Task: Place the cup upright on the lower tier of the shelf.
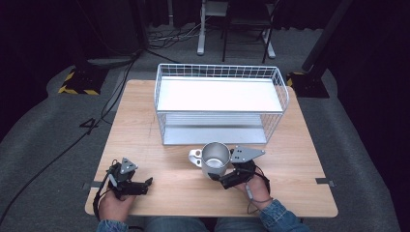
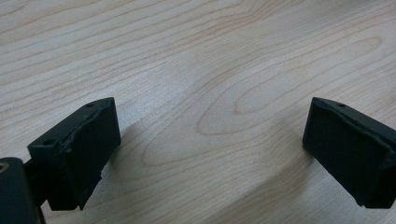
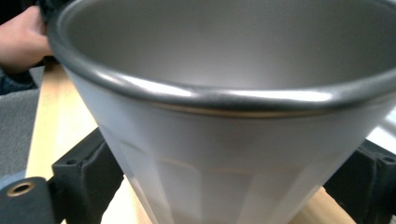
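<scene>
The right gripper [image 1: 223, 178] pinches a white metal mug [image 1: 214, 159] between its fingers [image 3: 84, 172], near the worktop's [image 1: 145, 130] front edge, just before a white wire basket [image 1: 220, 104]. The left gripper [image 1: 140, 185], fingers [image 2: 77, 154] spread, rests near the front left corner.

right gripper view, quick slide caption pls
Right gripper clamps a white mug by its lower body, above the wooden table.
</scene>
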The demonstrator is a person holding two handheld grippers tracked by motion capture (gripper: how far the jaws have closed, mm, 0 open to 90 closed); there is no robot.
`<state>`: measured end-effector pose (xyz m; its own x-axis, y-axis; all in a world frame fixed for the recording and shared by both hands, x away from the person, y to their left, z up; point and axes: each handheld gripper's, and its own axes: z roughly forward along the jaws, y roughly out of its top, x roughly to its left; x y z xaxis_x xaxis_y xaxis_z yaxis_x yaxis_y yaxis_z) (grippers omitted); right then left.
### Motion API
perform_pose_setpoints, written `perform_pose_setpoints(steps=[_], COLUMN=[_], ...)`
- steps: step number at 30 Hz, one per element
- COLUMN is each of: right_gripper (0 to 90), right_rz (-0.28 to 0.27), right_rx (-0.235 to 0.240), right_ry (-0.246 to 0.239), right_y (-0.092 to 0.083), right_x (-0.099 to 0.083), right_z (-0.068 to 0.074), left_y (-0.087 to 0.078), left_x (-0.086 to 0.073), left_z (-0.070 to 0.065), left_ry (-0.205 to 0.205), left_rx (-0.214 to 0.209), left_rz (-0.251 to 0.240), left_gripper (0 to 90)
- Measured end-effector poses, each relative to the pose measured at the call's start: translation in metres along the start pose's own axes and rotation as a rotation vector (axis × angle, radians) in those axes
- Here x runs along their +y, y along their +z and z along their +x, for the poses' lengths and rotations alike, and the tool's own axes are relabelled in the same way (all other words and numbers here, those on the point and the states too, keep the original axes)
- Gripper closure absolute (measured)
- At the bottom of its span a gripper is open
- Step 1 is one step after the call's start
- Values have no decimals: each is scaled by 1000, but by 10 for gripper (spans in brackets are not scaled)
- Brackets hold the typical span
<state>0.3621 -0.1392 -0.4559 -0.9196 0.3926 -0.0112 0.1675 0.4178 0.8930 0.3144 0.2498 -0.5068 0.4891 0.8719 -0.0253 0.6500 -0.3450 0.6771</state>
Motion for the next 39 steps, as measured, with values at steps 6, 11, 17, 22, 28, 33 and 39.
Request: perform_pose_setpoints(steps=[6, 11, 17, 22, 28, 33, 39], right_gripper=[88, 88, 88, 88, 88, 88, 88], right_rz=[-17, -24, -22, -24, -32, -30, -30], right_rx=[-36, -84, -127, -174, -227, -273, -331], right_ry=[29, 46, 75, 98, 133, 152, 170], right_y=[2, 5, 10, 14, 20, 25, 32], right_x=[5, 10, 12, 13, 10, 8, 5], right_z=[-14, -28, -40, -53, -67, -76, -89], left_y=[0, 0, 0, 0, 0, 0, 0], left_x=[0, 0, 0, 0, 0, 0, 0], left_z=[0, 0, 0, 0, 0, 0, 0], left_ry=[0, 0, 0, 0, 1, 1, 1], left_rx=[0, 0, 0, 0, -1, -1, -1], left_rz=[0, 0, 0, 0, 1, 0, 1], left_gripper=[44, 44, 44, 44, 44, 44, 44])
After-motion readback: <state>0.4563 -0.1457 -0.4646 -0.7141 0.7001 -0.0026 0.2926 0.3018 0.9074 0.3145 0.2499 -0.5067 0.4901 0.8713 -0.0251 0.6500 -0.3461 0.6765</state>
